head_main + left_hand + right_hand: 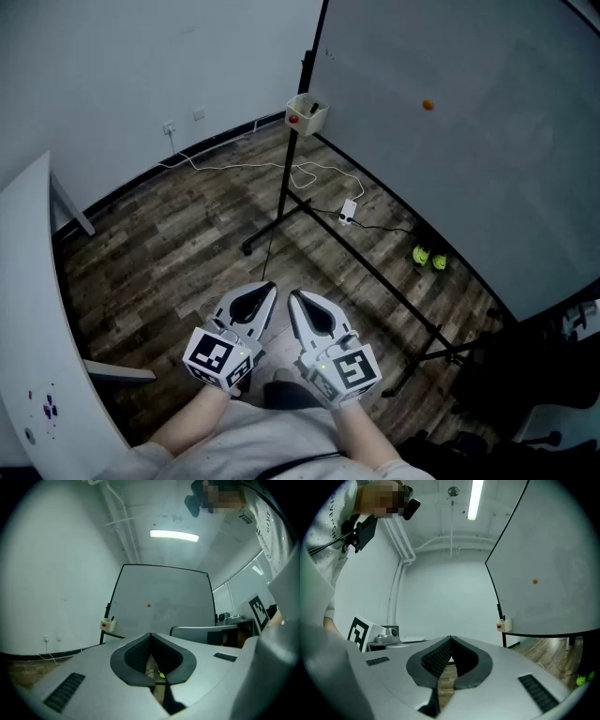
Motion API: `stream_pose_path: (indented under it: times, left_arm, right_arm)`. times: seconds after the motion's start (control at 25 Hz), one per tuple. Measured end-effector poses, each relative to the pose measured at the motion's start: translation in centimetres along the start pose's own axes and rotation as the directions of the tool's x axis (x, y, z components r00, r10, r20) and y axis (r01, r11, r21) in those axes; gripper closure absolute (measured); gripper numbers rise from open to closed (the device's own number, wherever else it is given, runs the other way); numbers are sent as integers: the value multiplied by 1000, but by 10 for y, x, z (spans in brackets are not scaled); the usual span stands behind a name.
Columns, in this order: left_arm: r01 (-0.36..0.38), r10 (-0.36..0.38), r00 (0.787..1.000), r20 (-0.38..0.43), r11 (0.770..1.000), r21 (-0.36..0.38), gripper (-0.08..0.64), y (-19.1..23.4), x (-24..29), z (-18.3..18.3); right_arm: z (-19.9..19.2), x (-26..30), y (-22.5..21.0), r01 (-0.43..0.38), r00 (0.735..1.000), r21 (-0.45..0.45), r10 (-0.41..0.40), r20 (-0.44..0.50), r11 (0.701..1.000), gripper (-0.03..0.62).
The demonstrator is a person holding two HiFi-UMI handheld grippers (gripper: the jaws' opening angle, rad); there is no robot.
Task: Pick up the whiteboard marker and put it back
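Two grippers at 6 o'clock: left gripper (268, 289) and right gripper (294, 297), fingers pressed together, holding nothing. Two green objects (429, 258) at 3 o'clock. One holder box (307, 114) at 12 o'clock; its dark tip is likely the whiteboard marker (314, 105). Pick-up not yet begun, I judge. Next I must approach it and open the fingers.

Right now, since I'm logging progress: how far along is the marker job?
Done: nothing visible. In hand: nothing; left tongs and right tongs are both shut and empty, well short of the whiteboard. Left: everything. What may be the marker stands in the holder box on the board's edge.
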State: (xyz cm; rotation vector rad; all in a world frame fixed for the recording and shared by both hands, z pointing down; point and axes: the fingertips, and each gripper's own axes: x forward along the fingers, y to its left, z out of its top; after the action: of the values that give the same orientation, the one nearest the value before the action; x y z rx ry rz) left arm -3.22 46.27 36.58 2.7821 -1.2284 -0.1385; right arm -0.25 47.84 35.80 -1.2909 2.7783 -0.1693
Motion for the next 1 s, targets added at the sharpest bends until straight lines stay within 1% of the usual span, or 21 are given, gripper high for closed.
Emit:
stream_pose_path:
  times: [0.24,0.48,0.68,0.8,1.0]
  left_arm:
    - [-24,24,1000,8,1000,-2,545,10,42,4]
    - [-60,60,998,12,998,5,545,22,72,5]
    - [-85,85,996,17,996,7,545,29,95,-3]
    - [-93,93,996,15,996,6,545,32,107,-1]
    - [-100,100,995,21,995,7,545,60,133,2]
  right_arm:
    - [6,15,-43,-18,1000,0,18,-4,1000,572]
    - [10,30,-76,-39,999,-4,39,0,999,574]
    - [9,40,-98,-65,998,-8,65,4,998,572]
    - [11,48,-109,-65,998,2,65,3,998,572]
    - [5,78,-132,-68,998,-5,68,-16,998,572]
